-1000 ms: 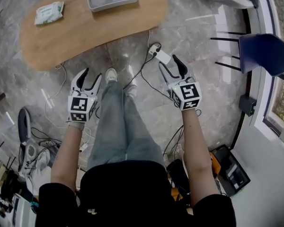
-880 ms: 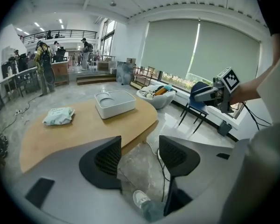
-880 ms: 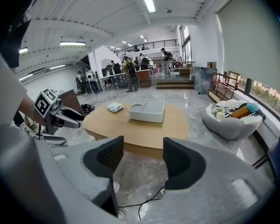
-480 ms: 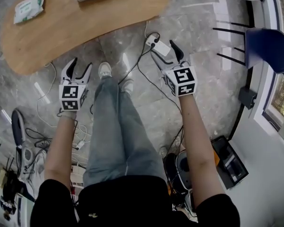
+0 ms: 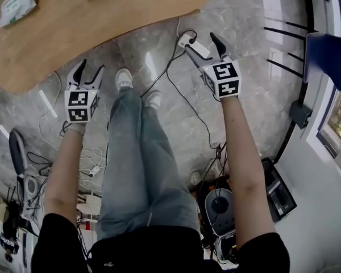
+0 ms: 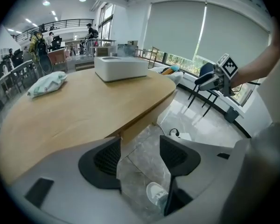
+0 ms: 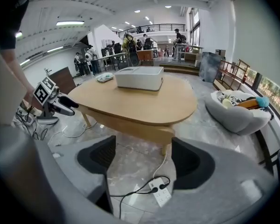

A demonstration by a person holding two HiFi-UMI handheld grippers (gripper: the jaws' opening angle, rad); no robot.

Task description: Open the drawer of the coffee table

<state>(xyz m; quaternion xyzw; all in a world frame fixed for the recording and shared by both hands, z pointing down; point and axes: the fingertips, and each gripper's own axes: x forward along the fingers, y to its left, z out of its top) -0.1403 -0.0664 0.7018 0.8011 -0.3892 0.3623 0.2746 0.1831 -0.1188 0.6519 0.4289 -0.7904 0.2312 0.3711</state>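
My left gripper (image 5: 91,68) and right gripper (image 5: 203,44): jaws just opened wide, nothing between them but floor. Table (image 5: 113,16) ahead, clear of both, left nearer its edge. Drawer not made out.

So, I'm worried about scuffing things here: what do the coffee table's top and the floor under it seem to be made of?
Coffee table: probably light wood or wood veneer with a matte finish. It has an even tan colour, faint grain and no glare.
Floor: polished grey marble or marble-look tile. It shows cloudy veining, straight joints and glossy window reflections.
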